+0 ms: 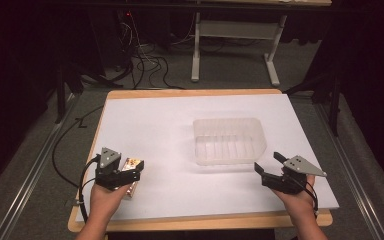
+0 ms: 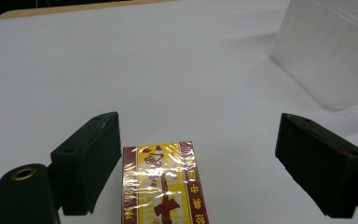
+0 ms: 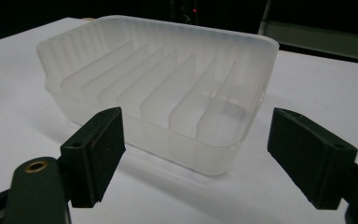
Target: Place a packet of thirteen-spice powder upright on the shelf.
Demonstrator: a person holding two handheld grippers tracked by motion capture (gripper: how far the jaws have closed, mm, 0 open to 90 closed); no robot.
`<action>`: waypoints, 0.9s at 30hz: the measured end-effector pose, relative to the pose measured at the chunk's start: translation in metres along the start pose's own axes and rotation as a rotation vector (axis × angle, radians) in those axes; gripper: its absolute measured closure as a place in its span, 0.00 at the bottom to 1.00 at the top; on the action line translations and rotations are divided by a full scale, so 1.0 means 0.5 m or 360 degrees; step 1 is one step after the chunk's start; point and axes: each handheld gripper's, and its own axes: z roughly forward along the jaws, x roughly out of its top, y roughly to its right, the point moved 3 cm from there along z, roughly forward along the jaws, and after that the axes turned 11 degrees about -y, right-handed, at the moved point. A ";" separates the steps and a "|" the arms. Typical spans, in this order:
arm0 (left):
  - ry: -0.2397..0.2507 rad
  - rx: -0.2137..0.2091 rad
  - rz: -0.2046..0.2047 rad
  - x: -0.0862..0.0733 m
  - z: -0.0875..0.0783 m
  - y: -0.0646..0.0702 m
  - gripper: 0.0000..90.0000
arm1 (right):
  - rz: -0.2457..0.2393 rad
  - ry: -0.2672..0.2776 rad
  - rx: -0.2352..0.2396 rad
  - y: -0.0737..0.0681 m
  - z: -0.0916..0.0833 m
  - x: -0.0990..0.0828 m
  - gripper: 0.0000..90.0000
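Left gripper (image 2: 198, 158) wide open around box (image 2: 165, 184), near table's (image 1: 180, 200) front-left corner; right gripper (image 3: 196, 156) open, empty; slippery wrap risks slip.

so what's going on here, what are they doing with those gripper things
A person sits at a white-covered table with a gripper in each hand. The left gripper is open around a small red and yellow packet lying flat on the table, the jaws to either side of it, not yet closed. The right gripper is also open and holds nothing, pointing at a clear plastic tray with ribbed dividers that sits empty near the middle of the table.
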 end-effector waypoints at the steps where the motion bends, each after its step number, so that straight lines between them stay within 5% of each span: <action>1: -0.0016 0.0011 -0.0001 0.000 0.002 0.000 0.16 | 0.0008 -0.0006 0.0000 0.003 0.003 0.000 0.22; 8: -0.0141 0.0048 -0.0036 -0.003 0.009 -0.006 0.16 | 0.0043 -0.0007 0.0011 0.010 0.006 -0.002 0.17; 18: -0.0317 0.0094 0.0064 -0.001 0.011 -0.007 0.17 | 0.0059 -0.0004 -0.0004 0.011 0.004 -0.005 0.15; 27: -0.0495 0.0110 0.0081 0.003 0.022 -0.021 0.16 | 0.0040 -0.0003 -0.0003 0.009 0.000 -0.004 0.16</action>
